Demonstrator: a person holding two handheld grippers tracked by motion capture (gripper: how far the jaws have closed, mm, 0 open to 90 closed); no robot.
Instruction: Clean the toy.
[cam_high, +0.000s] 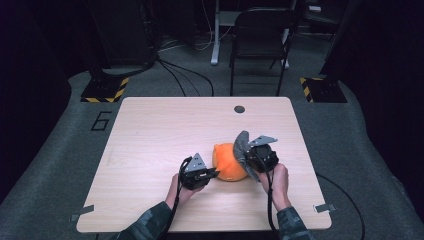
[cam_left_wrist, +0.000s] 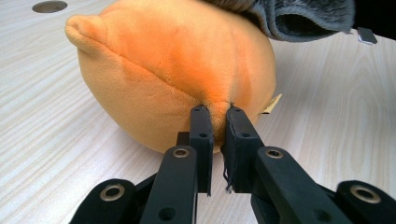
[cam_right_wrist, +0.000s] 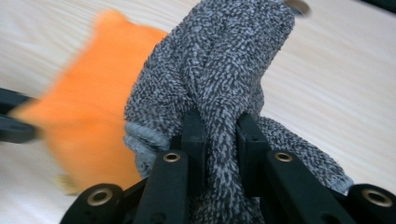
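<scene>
Orange plush, round as a small pumpkin, sits on the pale wooden table (cam_high: 150, 130) toward the person's side, between the two hand-held grippers. The orange plush toy (cam_high: 229, 162) has a stubby nub at one end and a seam running down its side, clear in the left gripper view, where a small tan tag peeks out from behind it.

On the person's left, the left gripper (cam_high: 212, 173) is pressed together on a fold of the toy's fabric: its two black jaws pinch a little ridge of orange pile low on the near side, right at the seam. The left hand (cam_high: 179, 192) holds that gripper close to the tabletop.

On the other side, the right gripper (cam_high: 246, 159) is clamped on a grey knitted cloth (cam_high: 242, 145), a fuzzy speckled thing with a ribbed, lighter hem. Between the jaws the cloth is bunched into a thick twist, and it stands up above them. From above, the cloth drapes against the right flank of the toy and touches it. The right hand (cam_high: 280, 180) grips from behind, its cable trailing back past the sleeve.

A round hole (cam_high: 239, 109) marks the table's far edge, and a dark chair (cam_high: 261, 35) stands beyond.
</scene>
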